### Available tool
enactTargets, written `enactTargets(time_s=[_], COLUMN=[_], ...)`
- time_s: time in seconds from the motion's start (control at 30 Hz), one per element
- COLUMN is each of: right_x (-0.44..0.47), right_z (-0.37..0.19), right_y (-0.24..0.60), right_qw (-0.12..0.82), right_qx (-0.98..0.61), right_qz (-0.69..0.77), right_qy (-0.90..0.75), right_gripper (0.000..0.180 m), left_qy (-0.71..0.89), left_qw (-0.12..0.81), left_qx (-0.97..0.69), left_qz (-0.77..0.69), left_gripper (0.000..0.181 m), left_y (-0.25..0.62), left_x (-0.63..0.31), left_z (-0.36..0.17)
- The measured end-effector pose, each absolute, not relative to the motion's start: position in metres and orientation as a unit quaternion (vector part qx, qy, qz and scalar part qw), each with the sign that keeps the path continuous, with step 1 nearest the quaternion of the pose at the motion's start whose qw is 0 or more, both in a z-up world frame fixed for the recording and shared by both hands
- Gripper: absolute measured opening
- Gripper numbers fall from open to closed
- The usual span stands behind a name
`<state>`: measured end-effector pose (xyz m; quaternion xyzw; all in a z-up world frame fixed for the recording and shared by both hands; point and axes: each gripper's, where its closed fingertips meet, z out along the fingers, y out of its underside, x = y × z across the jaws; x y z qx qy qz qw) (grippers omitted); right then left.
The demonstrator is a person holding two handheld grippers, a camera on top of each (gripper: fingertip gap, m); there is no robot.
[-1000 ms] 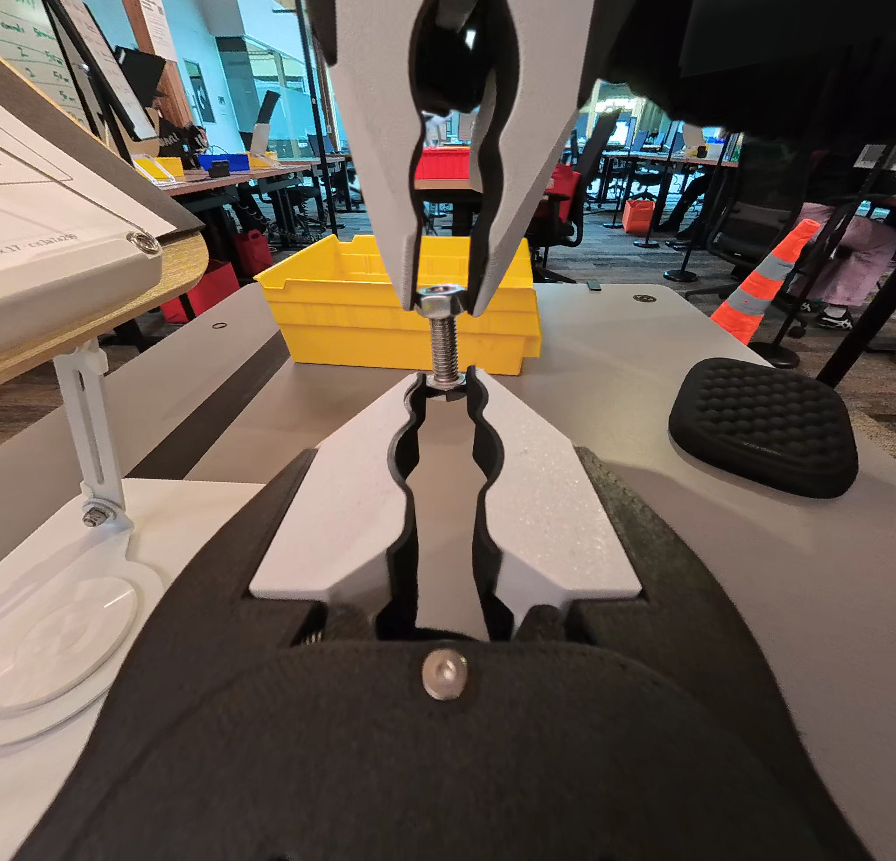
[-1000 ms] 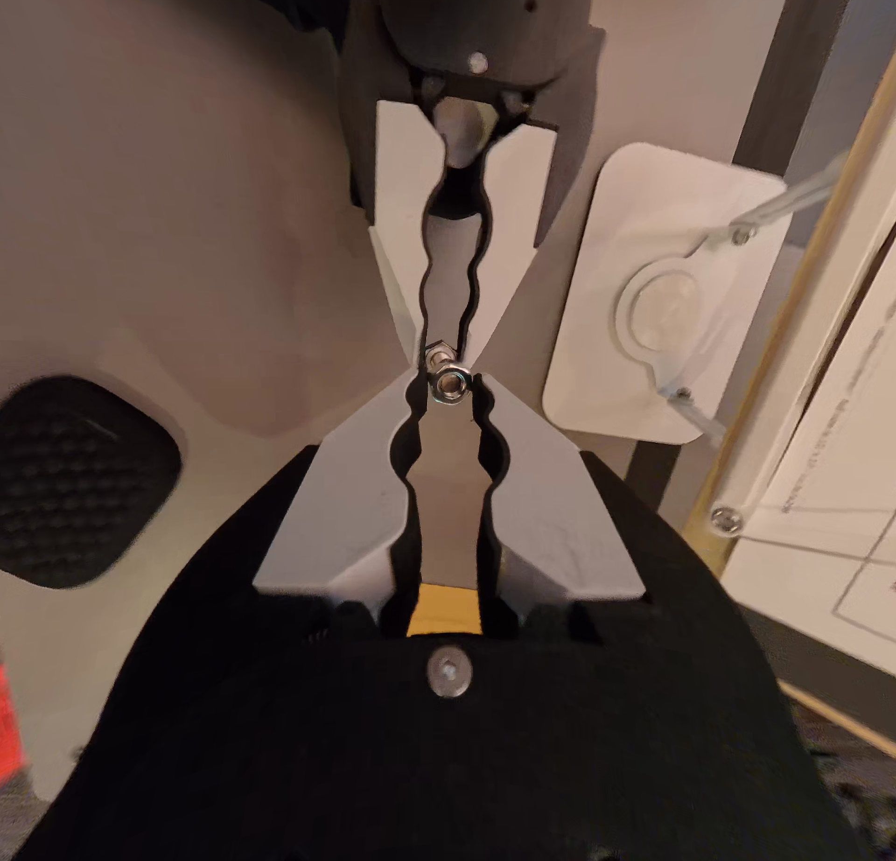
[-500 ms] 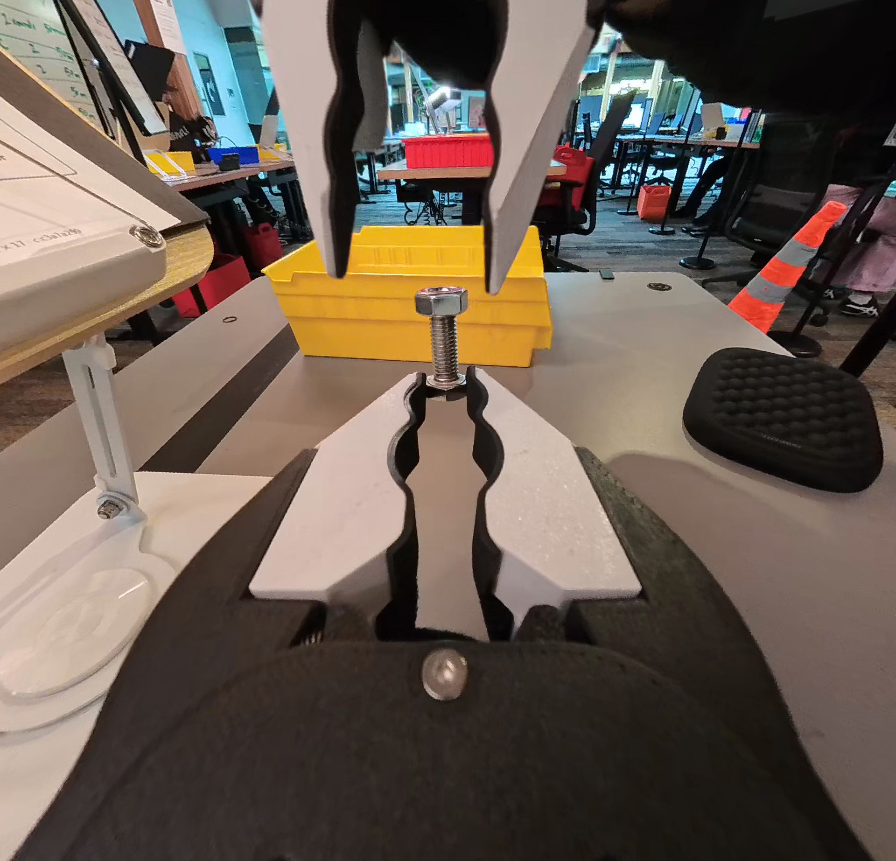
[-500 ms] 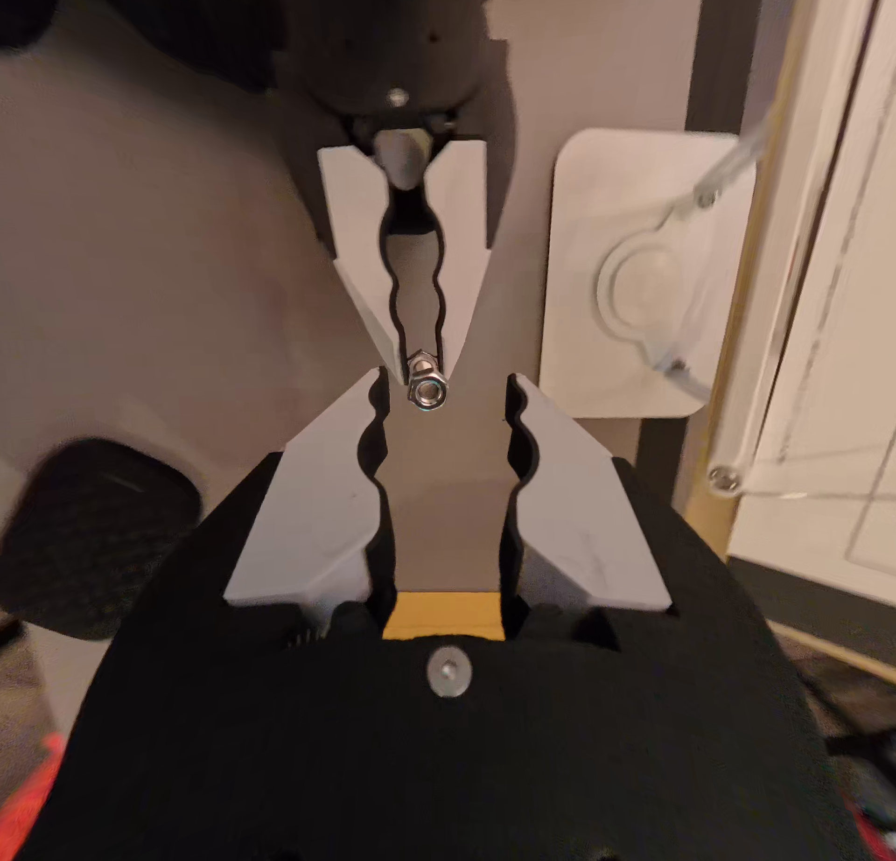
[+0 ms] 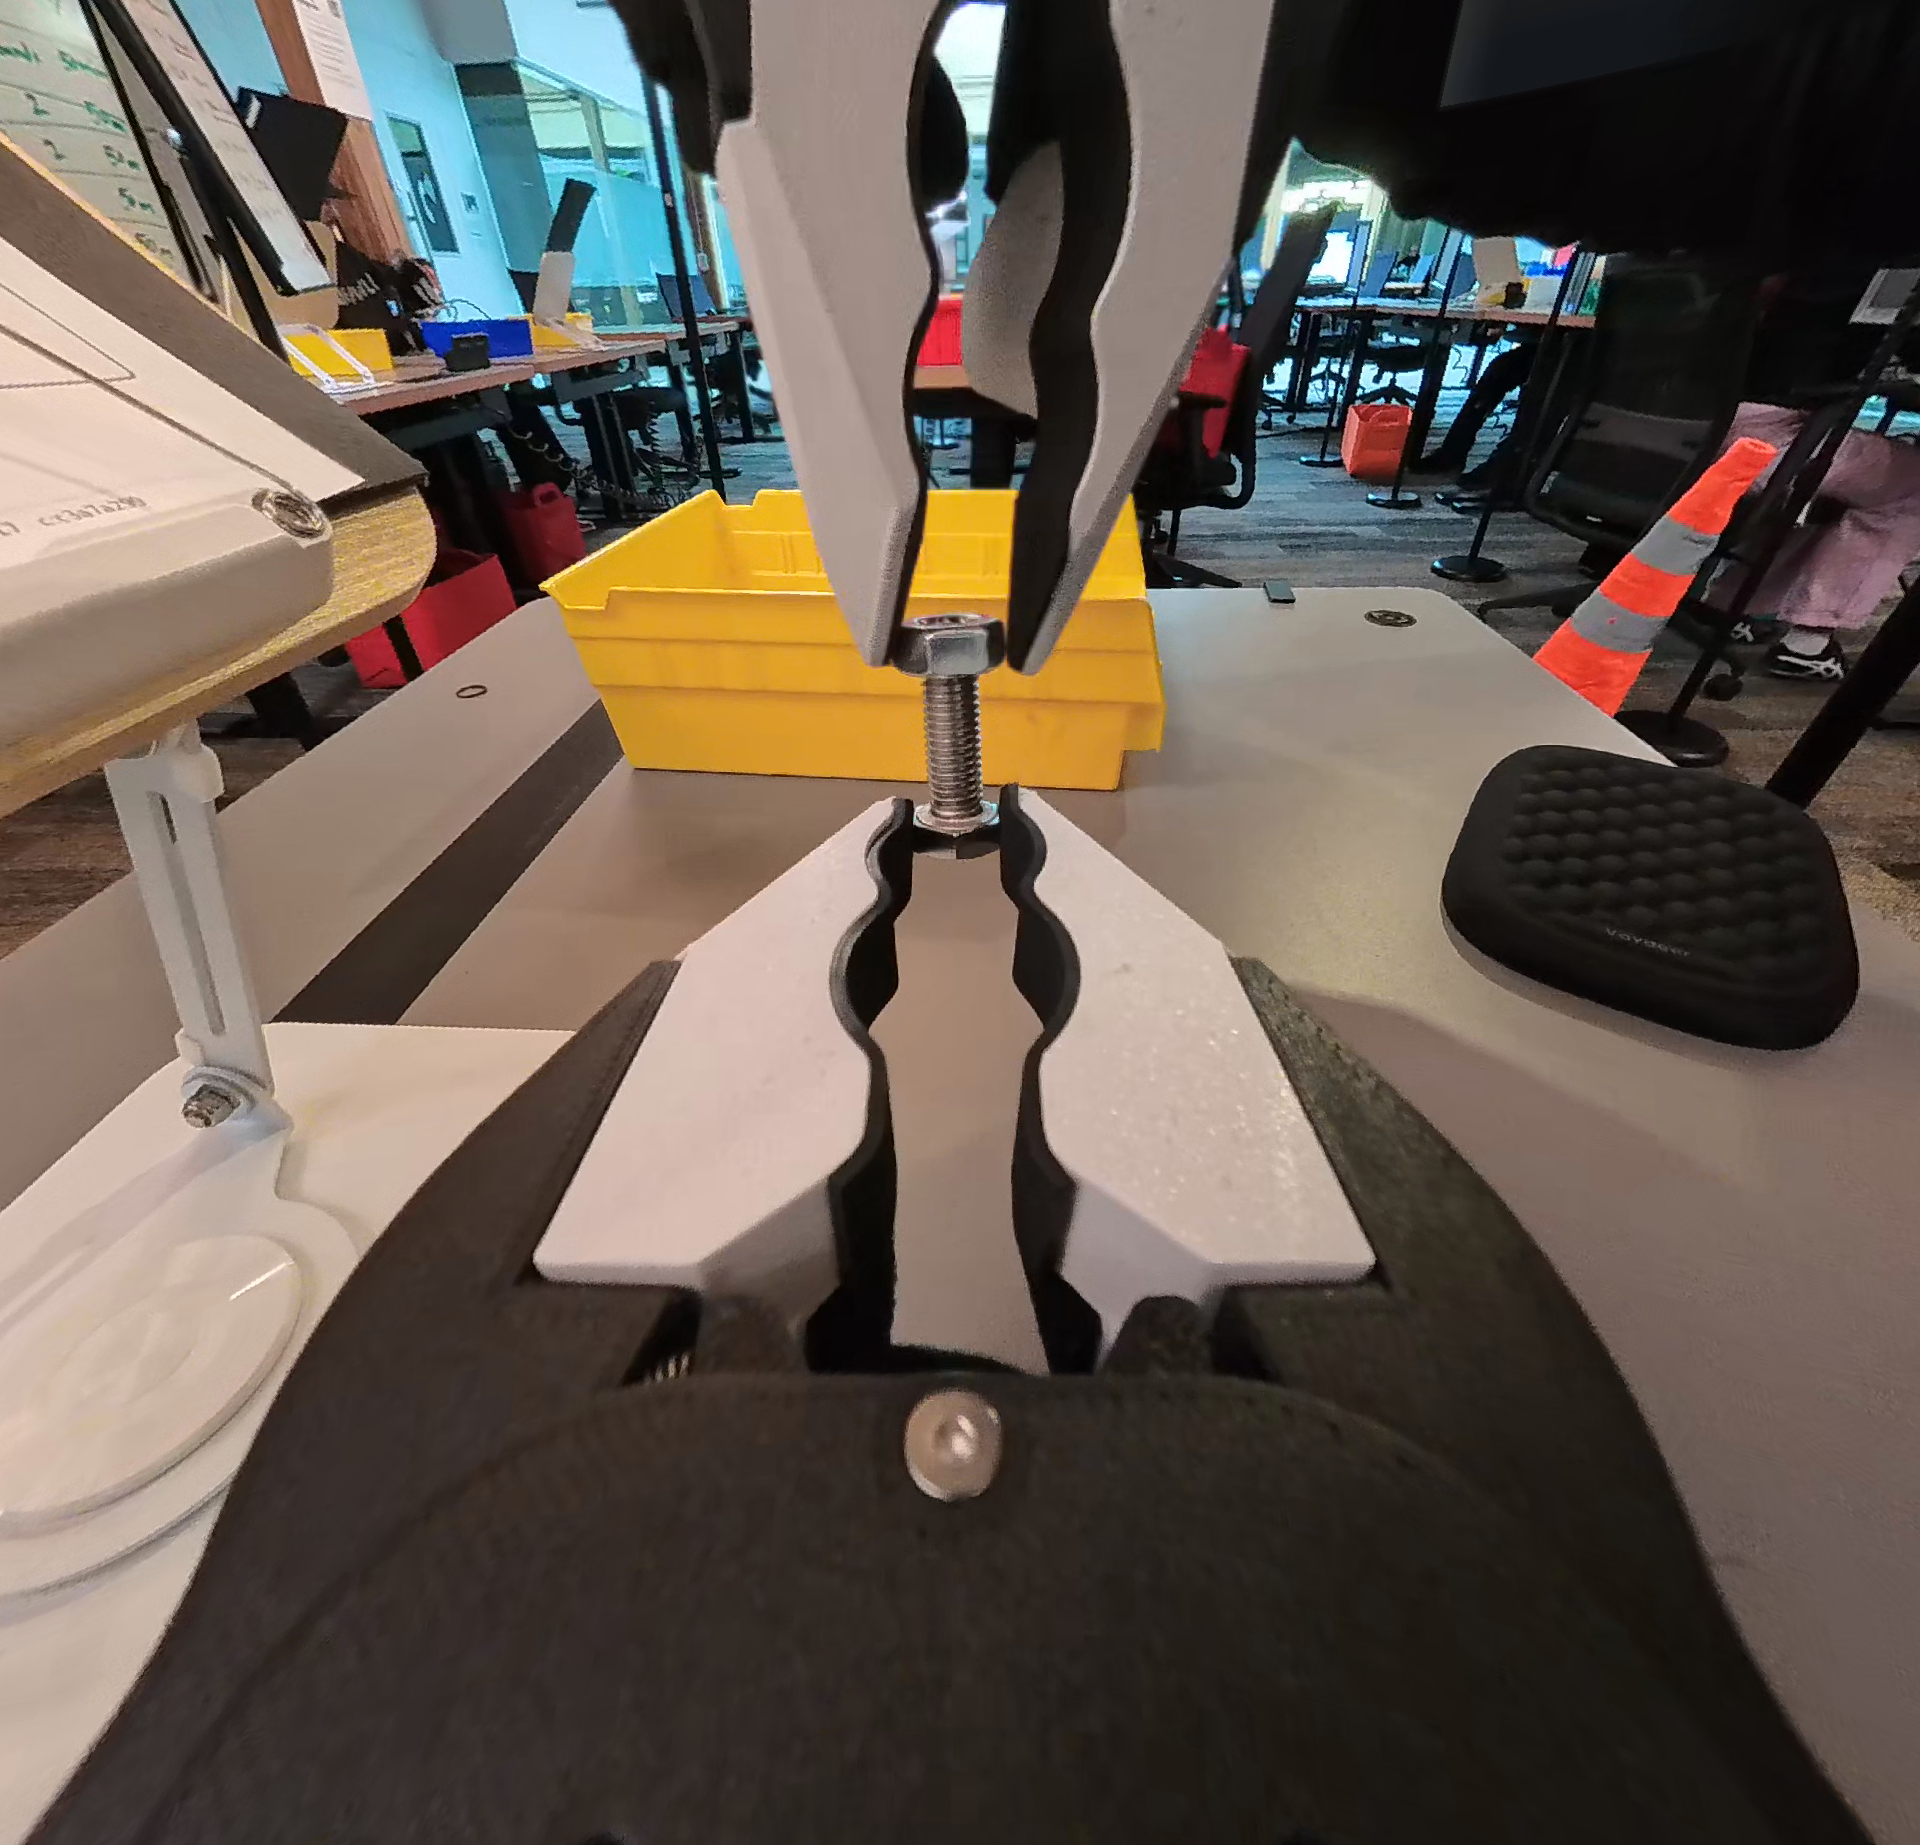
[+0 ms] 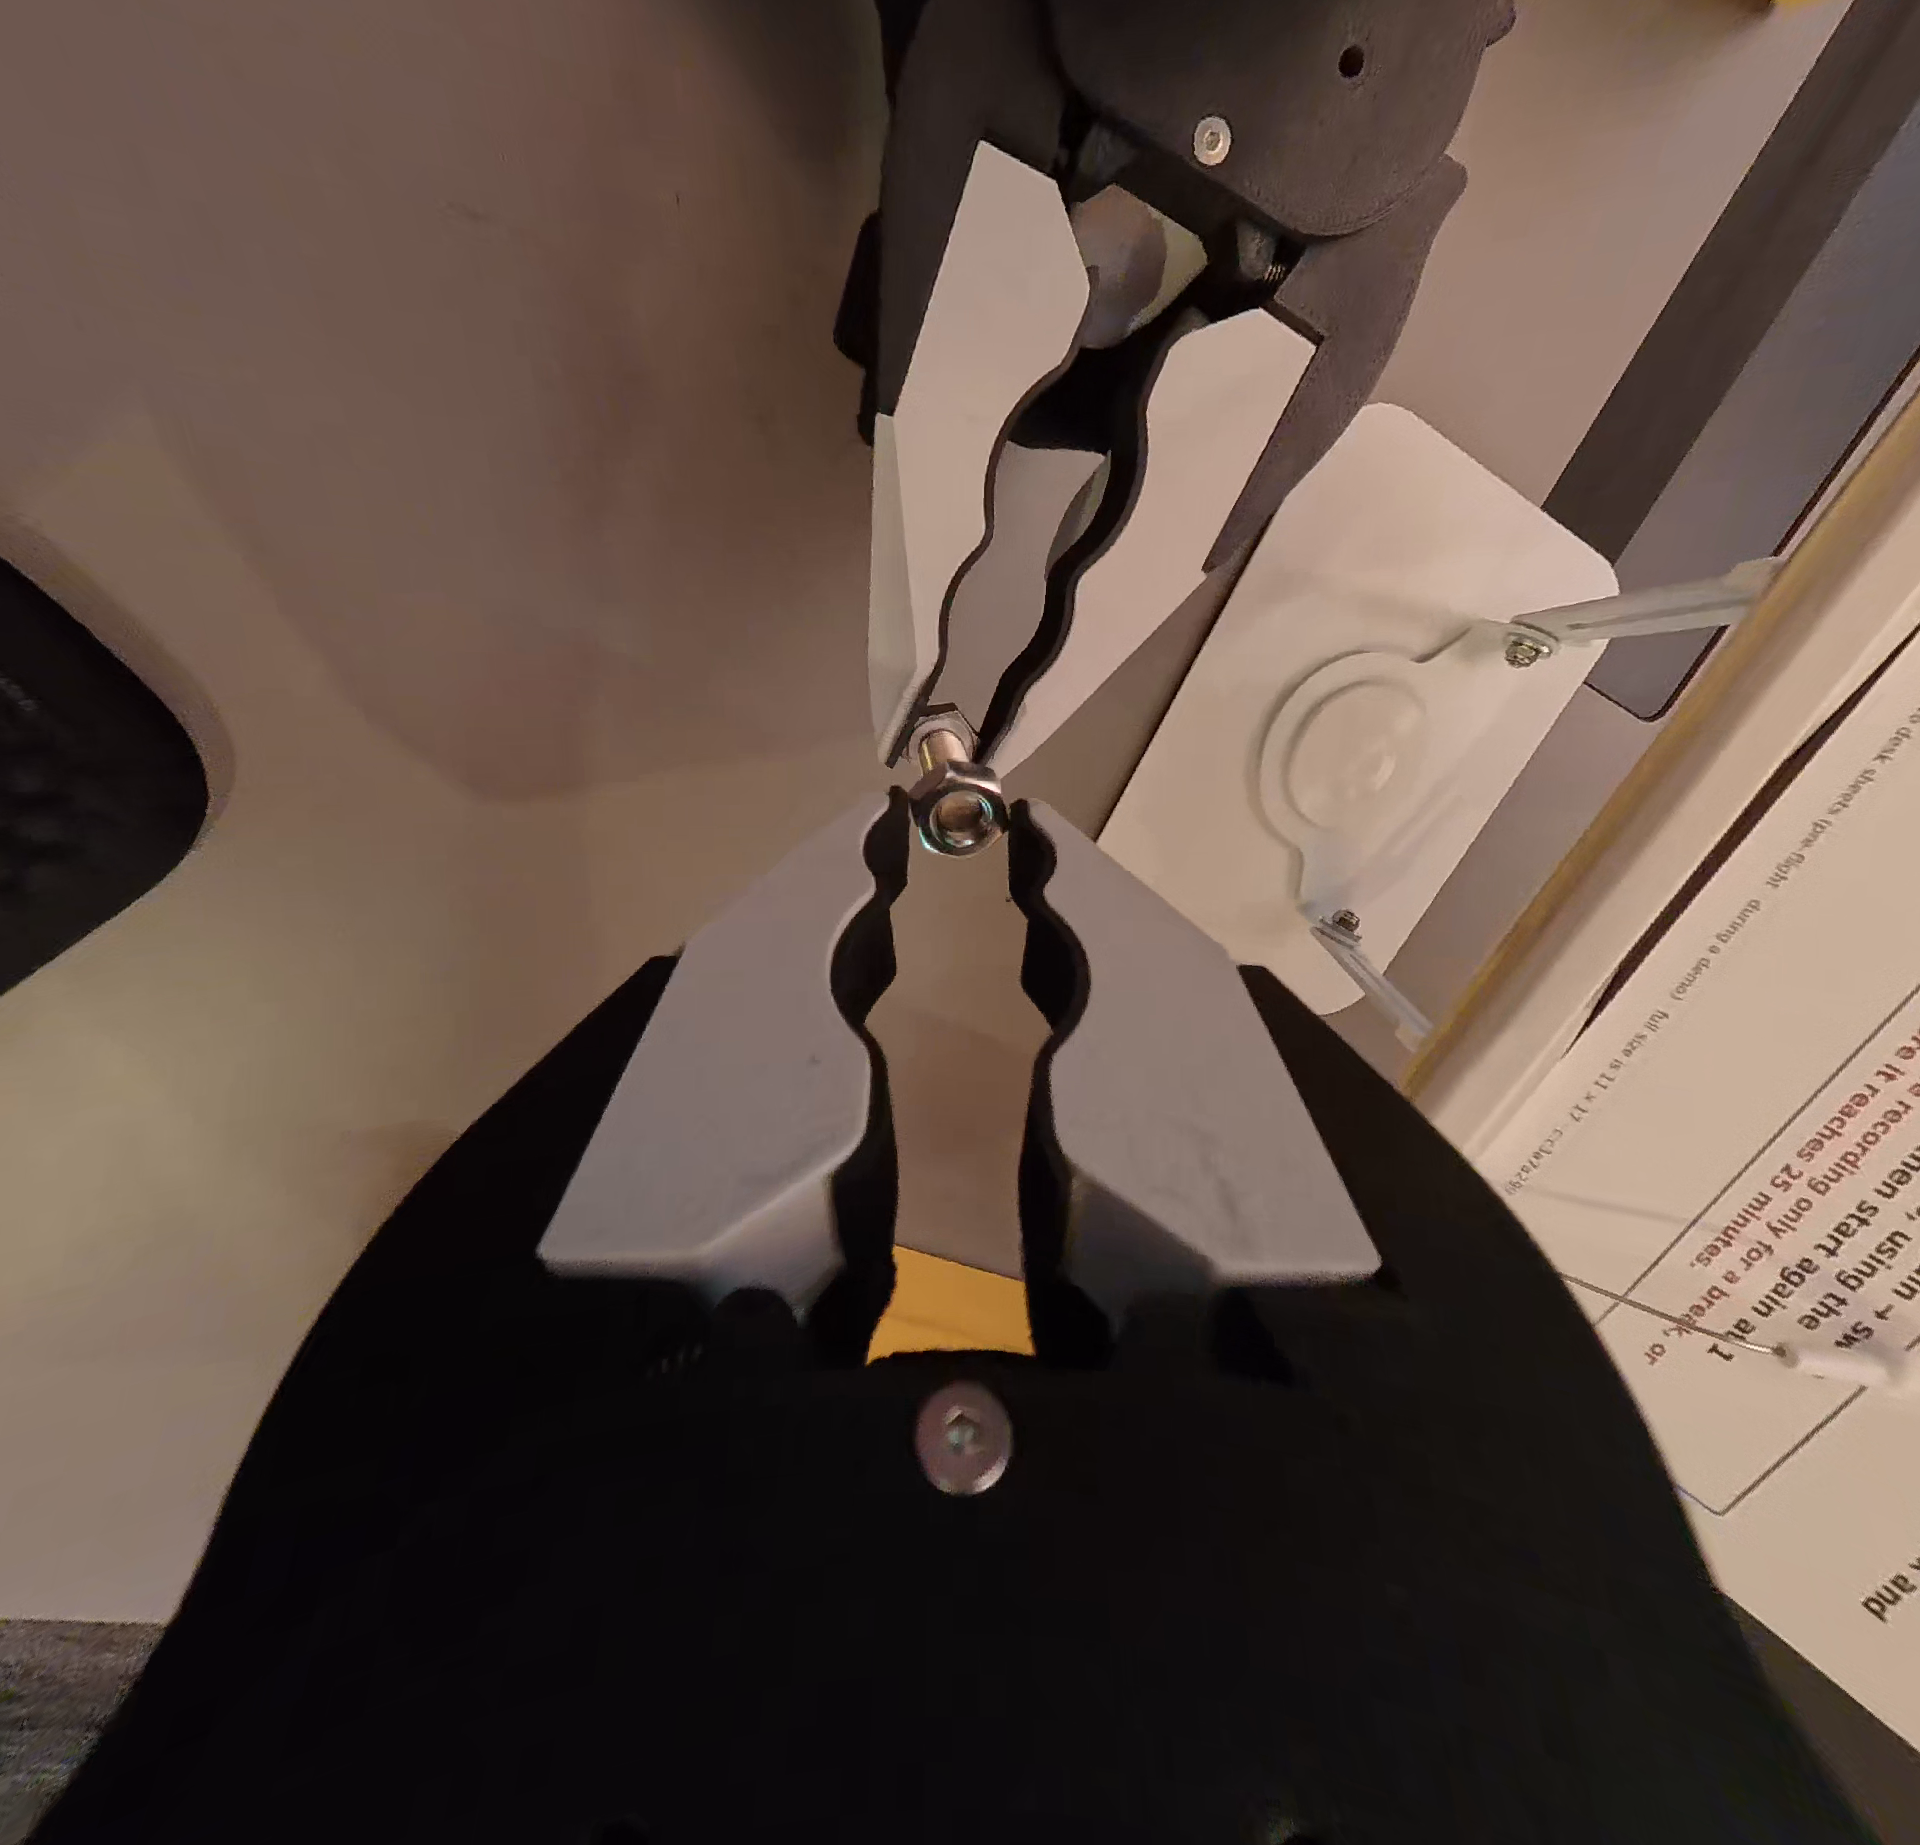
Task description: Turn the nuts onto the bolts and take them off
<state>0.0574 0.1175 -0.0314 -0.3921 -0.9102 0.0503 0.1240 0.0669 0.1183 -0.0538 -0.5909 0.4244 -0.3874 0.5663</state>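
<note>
A steel bolt point(image 5: 950, 746) stands upright above the grey table point(image 5: 1299, 756). My left gripper point(image 5: 954, 827) is shut on the bolt's head at the bottom. A hex nut point(image 5: 951, 644) sits on the bolt's top end. My right gripper point(image 5: 954, 652) comes down from above with its fingertips closed on the nut's two sides. In the right wrist view the nut point(image 6: 958, 814) faces the camera between my right gripper's point(image 6: 958, 821) tips. The left gripper point(image 6: 935, 730) holds the bolt point(image 6: 935, 751) just behind it.
A yellow bin point(image 5: 790, 673) stands behind the bolt. A black rubber pad point(image 5: 1652, 891) lies on the right. A white stand base point(image 5: 135, 1328) and a tilted board with a paper sheet point(image 6: 1714, 1120) are on the left. An orange cone point(image 5: 1662, 590) stands past the table. Less than 4 cm separates the two grippers' tips.
Half a second ago the right gripper was open and lifted off the nut. It has now turned, come back down and closed on the nut. The left gripper kept hold of the bolt.
</note>
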Motion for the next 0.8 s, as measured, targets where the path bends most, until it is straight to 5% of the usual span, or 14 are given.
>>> enactTargets(time_s=[0.47,0.57,0.67,0.8], right_x=[0.053,0.053,0.051,0.047], right_z=[-0.038,-0.038,-0.032,-0.022], right_y=[0.122,0.121,0.13,0.128], right_qw=[0.057,0.059,0.093,0.133], right_qx=[-0.702,-0.702,-0.671,-0.555], right_qz=[0.131,0.139,0.125,0.111], right_qy=[-0.698,-0.696,-0.725,-0.813], right_gripper=[0.017,0.017,0.043,0.042], left_qy=[0.418,0.42,0.42,0.42], left_qw=[0.568,0.566,0.569,0.568], left_qx=[-0.602,-0.602,-0.598,-0.596], left_qz=[-0.374,-0.373,-0.378,-0.382], left_gripper=[0.015,0.015,0.015,0.015], left_y=[0.125,0.124,0.123,0.122], left_x=[0.062,0.064,0.064,0.064], left_z=[-0.058,-0.06,-0.056,-0.055])
